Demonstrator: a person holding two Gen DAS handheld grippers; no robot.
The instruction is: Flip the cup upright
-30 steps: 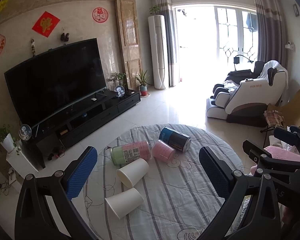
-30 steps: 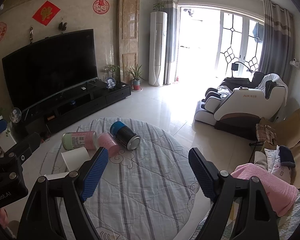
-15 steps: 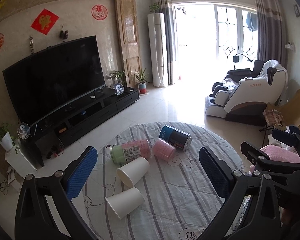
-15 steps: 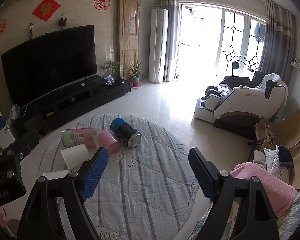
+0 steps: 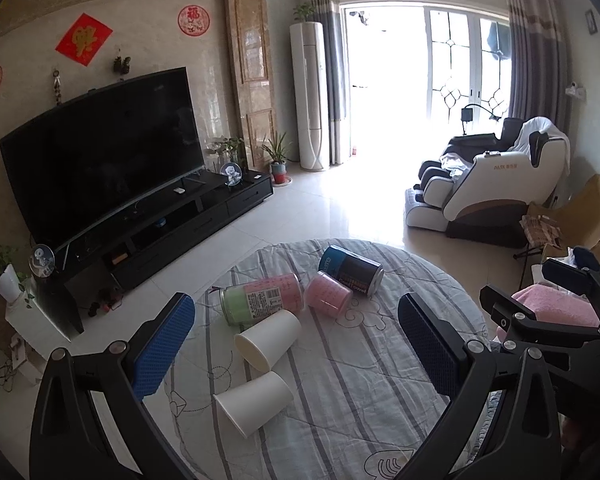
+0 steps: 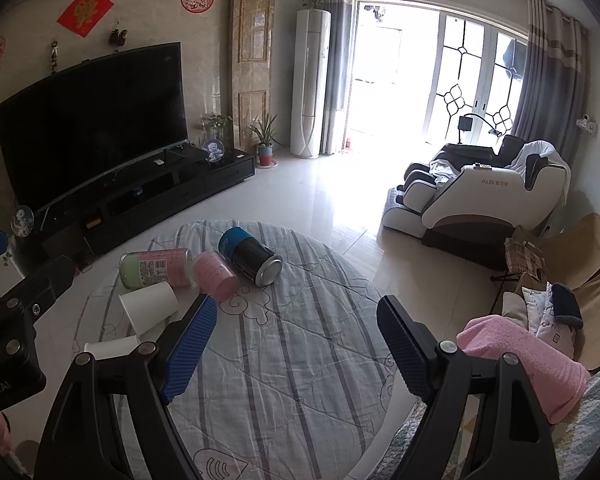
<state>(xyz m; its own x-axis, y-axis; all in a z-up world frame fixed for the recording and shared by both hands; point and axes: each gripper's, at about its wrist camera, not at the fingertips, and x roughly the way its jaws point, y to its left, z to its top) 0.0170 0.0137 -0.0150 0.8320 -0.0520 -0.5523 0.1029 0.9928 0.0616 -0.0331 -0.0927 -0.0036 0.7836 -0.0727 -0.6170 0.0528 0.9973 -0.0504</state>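
Your left gripper point(image 5: 296, 344) spread wide, empty, above table point(image 5: 380, 380); right gripper point(image 6: 296, 344) likewise.

Risk: paper cups light, round. Pad nudge rolls one off table edge; hard squeeze crushes wall.

Count: two white paper cups on sides, near cup point(image 5: 254, 404) just before far cup point(image 5: 268, 338). Behind far cup: pink-green can point(image 5: 262, 298), pink cup point(image 5: 327, 298), dark can point(image 5: 350, 270). All tipped.

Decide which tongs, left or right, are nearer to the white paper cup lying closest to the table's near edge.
Left. The left tongs open right above the nearest white paper cup, which lies on its side between their fingers. The right tongs sit off to the cup's right, over bare striped cloth.
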